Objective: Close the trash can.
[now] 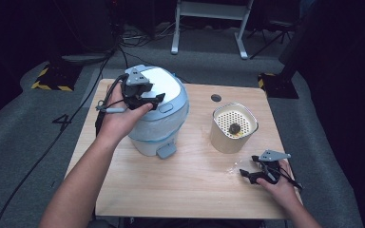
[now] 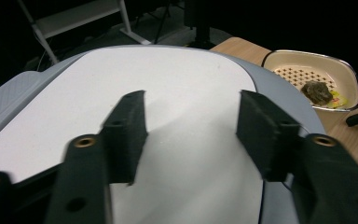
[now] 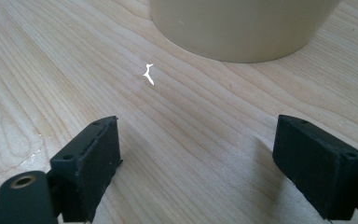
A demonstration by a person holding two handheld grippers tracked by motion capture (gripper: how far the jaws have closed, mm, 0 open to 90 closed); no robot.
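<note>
A white and pale blue rounded appliance [image 1: 159, 111] stands on the left half of the wooden table [image 1: 180, 190]. My left gripper [image 1: 148, 97] hovers open over its white lid [image 2: 177, 107], jaws apart above the surface. To the right stands a cream basket [image 1: 234, 127] with a perforated floor and a small dark lump [image 1: 234, 128] inside; the same cream basket [image 2: 317, 79] shows past the lid's edge. My right gripper [image 1: 254, 167] rests open low over the table at the front right, its jaws [image 3: 198, 163] apart with nothing between them, just short of the basket's wall [image 3: 242, 28].
A small white scrap [image 3: 148, 74] lies on the wood in front of the basket. A round dark hole [image 1: 216, 98] sits near the table's far edge. Cables trail off the left side, and a metal stand [image 1: 209, 23] is on the grey floor behind.
</note>
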